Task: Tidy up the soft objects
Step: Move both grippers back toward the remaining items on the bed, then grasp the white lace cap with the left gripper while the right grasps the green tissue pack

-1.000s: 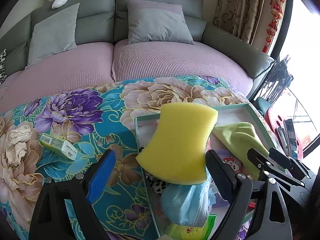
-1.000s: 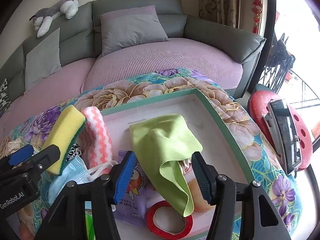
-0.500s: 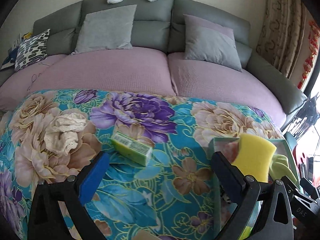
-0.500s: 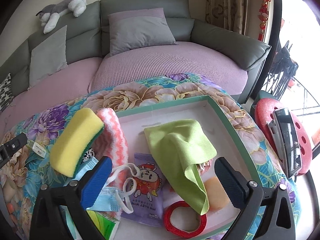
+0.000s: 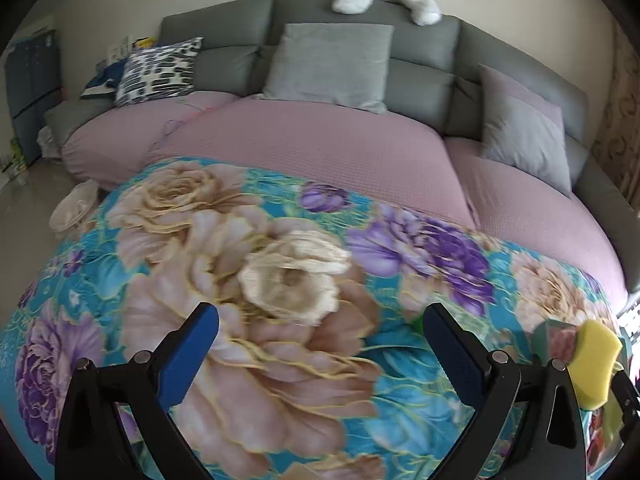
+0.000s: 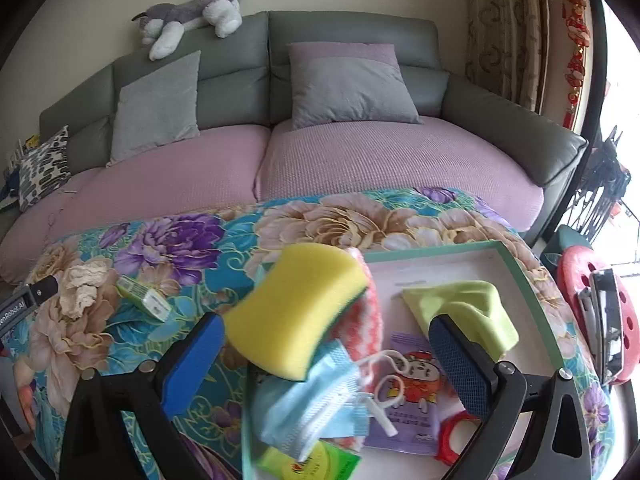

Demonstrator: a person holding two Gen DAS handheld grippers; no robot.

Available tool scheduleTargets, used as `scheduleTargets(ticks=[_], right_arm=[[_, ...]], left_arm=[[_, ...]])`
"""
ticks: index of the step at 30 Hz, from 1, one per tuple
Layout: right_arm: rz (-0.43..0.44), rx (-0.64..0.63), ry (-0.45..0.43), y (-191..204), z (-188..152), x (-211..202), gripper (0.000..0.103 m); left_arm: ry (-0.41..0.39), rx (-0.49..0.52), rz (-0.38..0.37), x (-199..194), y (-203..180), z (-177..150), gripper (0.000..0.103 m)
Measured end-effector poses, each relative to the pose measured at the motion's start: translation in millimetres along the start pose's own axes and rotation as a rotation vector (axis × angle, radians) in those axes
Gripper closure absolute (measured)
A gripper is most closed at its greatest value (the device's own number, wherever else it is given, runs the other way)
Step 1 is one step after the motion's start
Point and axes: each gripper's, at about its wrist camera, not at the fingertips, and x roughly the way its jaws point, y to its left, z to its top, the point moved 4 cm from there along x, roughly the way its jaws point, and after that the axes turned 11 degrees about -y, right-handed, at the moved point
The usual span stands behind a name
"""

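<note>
The flowered desk (image 6: 168,344) carries a tray (image 6: 516,264) where I gather the soft things: the sponge (image 6: 296,312) leans on its left rim. My right claw (image 6: 324,344) gapes empty; my left claw (image 5: 320,332), equally wide, faces the crumpled rag (image 5: 292,276) (presumably next).

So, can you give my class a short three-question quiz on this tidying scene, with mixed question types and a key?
1. True or false: the green cloth lies outside the tray.
2. What lies on top of the sofa back? A plush dog; B book; C face mask.
3. Are the left gripper jaws open or shut?
Key: 1 false, it lies in the tray; 2 A; 3 open, holding nothing.
</note>
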Motion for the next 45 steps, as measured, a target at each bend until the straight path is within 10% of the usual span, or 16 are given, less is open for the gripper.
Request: scheduleTargets(ticks=[10,38,45], right_arm=[[0.190,-0.087,0.023,91,-9,17,0.000],[0.258,-0.048,0.149,179,-35,127,0.000],[0.283,-0.047,0.165,185,-40,131,0.012]], left_arm=[[0.020,-0.081,0.056,21,56,0,0.001],[0.165,0.014,-0.061,126,30,-16,0.002],[0.167,-0.004,-0.085,129,28,-16,0.020]])
